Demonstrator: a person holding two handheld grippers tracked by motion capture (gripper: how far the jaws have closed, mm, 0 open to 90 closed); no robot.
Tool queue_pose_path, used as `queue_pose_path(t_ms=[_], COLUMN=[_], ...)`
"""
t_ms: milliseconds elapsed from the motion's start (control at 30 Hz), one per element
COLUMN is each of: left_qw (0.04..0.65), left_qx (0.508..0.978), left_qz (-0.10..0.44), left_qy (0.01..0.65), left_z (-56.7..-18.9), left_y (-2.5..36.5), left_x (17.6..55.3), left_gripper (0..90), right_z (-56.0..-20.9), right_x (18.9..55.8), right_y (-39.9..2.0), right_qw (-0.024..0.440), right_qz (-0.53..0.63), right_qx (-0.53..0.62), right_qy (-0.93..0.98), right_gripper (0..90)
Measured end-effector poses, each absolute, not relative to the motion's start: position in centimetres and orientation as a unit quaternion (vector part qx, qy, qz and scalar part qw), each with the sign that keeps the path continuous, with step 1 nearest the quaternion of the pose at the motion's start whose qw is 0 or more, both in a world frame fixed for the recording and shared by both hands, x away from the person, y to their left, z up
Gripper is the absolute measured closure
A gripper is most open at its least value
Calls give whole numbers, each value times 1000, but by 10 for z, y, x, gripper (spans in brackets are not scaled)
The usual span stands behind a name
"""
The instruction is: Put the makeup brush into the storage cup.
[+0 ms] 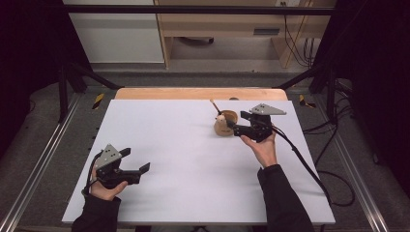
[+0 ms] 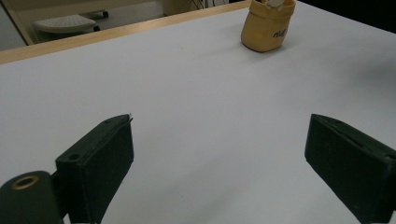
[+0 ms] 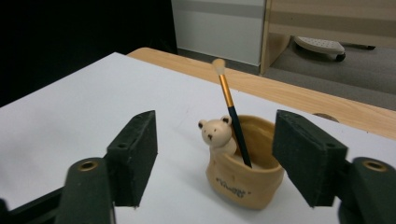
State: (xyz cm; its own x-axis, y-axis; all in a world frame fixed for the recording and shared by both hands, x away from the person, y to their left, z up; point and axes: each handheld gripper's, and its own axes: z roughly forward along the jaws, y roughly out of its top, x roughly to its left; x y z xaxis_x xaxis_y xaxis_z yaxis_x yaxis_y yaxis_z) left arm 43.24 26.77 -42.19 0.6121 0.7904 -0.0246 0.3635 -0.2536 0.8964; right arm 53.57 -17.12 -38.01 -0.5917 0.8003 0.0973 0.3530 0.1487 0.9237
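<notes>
We saw the right gripper [image 1: 232, 127] with its jaws spread, nothing pinched between them, just beside the tan holder [image 3: 246, 179] near the table's far right. In the right gripper view the holder sat upright between the two pads without touching either, a small bear figure [image 3: 216, 135] at its rim and a makeup brush [image 3: 230, 112] leaning inside, bristles up. Our left gripper [image 1: 137, 162] rested at the near left, well apart, jaws spread wide over the bare white table [image 1: 193, 145].
</notes>
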Motion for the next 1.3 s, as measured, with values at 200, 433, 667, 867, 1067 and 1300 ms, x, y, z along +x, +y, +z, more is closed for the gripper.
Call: queue_pose_path(t_ms=[200,433,667,867,1067,1300], left_qw=[479,481,481,479,479,480], left_qx=[759,758,759,760,759,758], left_qz=[222,220,219,219,219,217], left_qy=[380,380,380,381,383,384], left_z=[-422,-422,-422,-422,-422,-422], left_y=[268,268,268,267,268,268], left_x=[432,432,432,432,432,432], left_gripper=[76,73,70,65,59,56], right_z=[-382,-383,-386,-389,-391,-396], right_x=[517,498,481,470,461,452], right_y=[-180,-191,-201,-210,-215,-224], right_qw=[216,207,207,204,207,203], right_qz=[526,528,536,538,528,533], right_qx=[392,387,388,384,377,383], right_qy=[724,727,721,722,732,726], right_gripper=[198,132,73,52,35,28])
